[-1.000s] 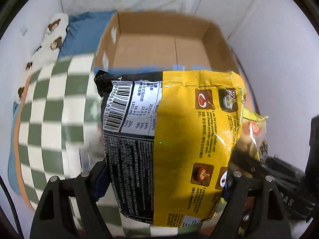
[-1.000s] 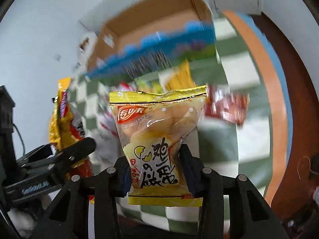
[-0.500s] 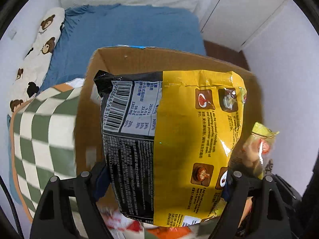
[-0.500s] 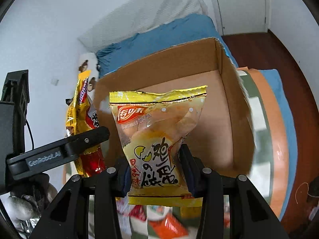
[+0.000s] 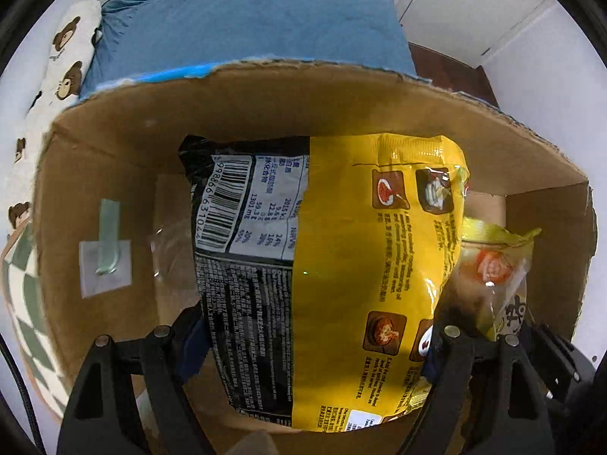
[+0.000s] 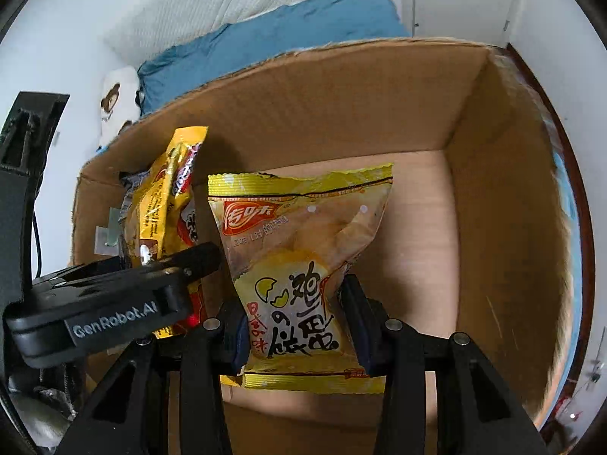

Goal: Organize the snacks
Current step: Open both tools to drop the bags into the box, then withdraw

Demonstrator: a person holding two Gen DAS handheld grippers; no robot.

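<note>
Holding noodle packet [image 5: 341, 265] in left hand-held gripper [image 5: 311, 335], egg-cracker bag [image 6: 299, 265] in right hand-held gripper [image 6: 299, 335], both inside cardboard box [image 6: 493, 189].

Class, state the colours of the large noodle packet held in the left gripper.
The noodle packet is yellow and black, with a white barcode panel; the left wrist view shows it best.
</note>
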